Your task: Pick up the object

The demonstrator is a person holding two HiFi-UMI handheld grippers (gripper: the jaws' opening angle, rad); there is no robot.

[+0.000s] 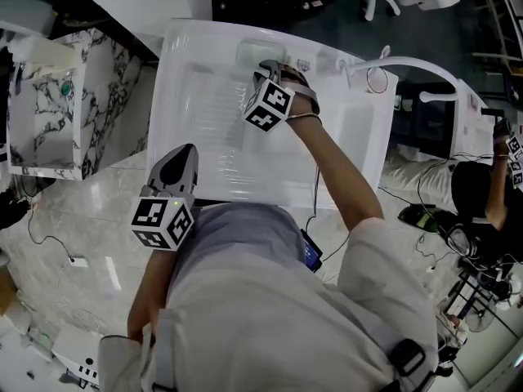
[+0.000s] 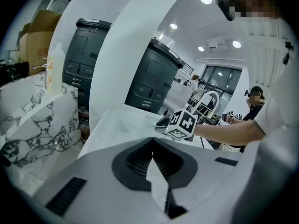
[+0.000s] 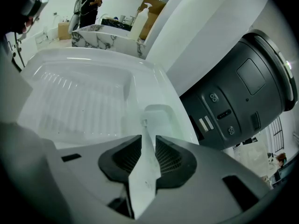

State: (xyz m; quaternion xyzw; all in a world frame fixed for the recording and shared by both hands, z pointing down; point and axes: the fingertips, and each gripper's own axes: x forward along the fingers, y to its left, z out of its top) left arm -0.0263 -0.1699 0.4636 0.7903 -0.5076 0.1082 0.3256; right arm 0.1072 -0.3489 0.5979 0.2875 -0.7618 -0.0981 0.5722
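Note:
A thin white piece point(image 3: 143, 146) stands on edge between the jaws of my right gripper point(image 3: 148, 139), its tip poking out past the fingertips. I cannot make out what it is. The right gripper point(image 1: 274, 70) reaches over the back of the white sink unit point(image 1: 204, 145), just in front of a small rounded tray point(image 1: 260, 53) that also shows in the right gripper view point(image 3: 159, 120). My left gripper point(image 1: 186, 150) hangs at the sink's near edge, shut with nothing in it point(image 2: 152, 143). From there the right gripper's marker cube point(image 2: 183, 125) is visible.
A curved white faucet point(image 1: 384, 60) rises at the sink's right end. A marble-patterned counter point(image 1: 57, 113) with a bottle point(image 2: 53, 71) stands to the left. A dark grey machine point(image 3: 238, 87) is behind the sink. Another person point(image 1: 490, 186) is at the right; cables lie on the floor.

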